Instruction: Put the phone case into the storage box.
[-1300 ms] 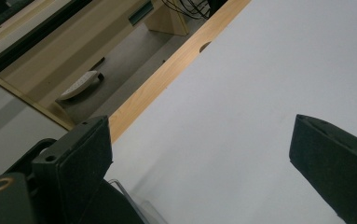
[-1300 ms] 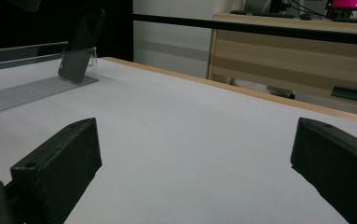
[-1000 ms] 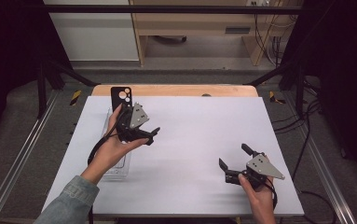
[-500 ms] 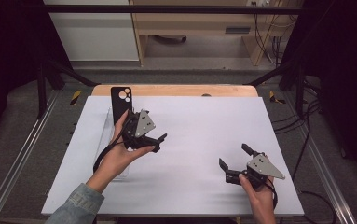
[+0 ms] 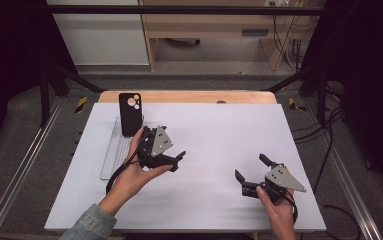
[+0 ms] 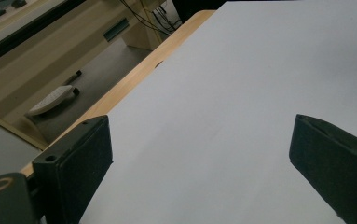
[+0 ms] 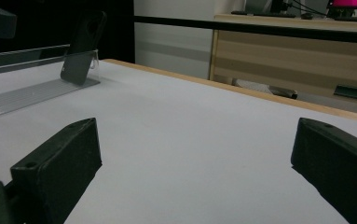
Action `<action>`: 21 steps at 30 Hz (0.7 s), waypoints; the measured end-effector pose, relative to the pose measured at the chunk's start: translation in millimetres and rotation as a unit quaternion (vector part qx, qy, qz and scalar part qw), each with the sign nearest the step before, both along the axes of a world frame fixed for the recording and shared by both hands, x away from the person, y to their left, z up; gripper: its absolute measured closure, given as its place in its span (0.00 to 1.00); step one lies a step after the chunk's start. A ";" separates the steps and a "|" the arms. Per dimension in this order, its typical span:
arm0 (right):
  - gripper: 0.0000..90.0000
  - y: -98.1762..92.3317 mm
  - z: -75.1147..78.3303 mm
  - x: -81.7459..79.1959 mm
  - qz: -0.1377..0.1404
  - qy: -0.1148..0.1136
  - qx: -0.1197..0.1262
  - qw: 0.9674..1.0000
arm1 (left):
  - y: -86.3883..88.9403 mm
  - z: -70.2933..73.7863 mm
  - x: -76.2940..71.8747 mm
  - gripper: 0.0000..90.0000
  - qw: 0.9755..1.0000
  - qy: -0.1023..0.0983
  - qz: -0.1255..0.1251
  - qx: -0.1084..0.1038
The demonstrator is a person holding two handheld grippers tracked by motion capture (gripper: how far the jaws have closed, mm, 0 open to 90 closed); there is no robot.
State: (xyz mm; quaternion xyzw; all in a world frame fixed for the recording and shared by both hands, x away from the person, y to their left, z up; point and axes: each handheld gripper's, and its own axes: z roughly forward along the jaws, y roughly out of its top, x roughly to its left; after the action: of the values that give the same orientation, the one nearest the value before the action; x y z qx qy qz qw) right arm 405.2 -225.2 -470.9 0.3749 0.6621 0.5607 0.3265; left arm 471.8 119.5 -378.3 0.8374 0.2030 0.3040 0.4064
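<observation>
Phone case (image 5: 129, 113) stands propped at the far end of the clear rack (image 5: 113, 154), released; the left gripper (image 5: 176, 160) has drawn away rightward, jaws wide and empty. Right gripper (image 5: 249, 174) rests wide, empty too.

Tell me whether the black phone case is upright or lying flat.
Upright: the phone case stands leaning at the far end of the clear ribbed stand, camera cutouts on top.

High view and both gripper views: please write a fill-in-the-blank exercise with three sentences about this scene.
1. The black phone case stands upright at the far end of a clear ribbed ____.
2. Both the left gripper and the right gripper have their jaws ____.
3. The white table surface between each gripper's jaws is ____.

Missing words: tray; open; bare
</observation>
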 end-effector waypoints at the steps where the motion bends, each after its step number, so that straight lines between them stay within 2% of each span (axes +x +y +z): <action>1: 0.02 -0.1 0.0 0.0 0.000 0.000 0.000 1.000 | -0.6 -0.4 -1.0 0.06 1.000 0.001 -0.002 0.002; 14: 0.02 -0.1 -0.1 0.2 0.000 -0.001 0.001 1.000 | -4.9 -2.6 -10.3 0.06 1.000 0.003 -0.011 -0.008; 21: 0.02 0.1 -0.2 0.3 0.000 -0.001 0.001 1.000 | -2.1 3.2 -10.8 0.04 0.999 0.011 -0.010 -0.044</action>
State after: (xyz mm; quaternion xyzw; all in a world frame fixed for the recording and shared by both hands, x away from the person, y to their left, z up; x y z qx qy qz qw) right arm 405.4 -225.1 -471.1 0.3746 0.6615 0.5616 0.3267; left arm 460.9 117.4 -375.1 0.8240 0.2125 0.2817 0.4432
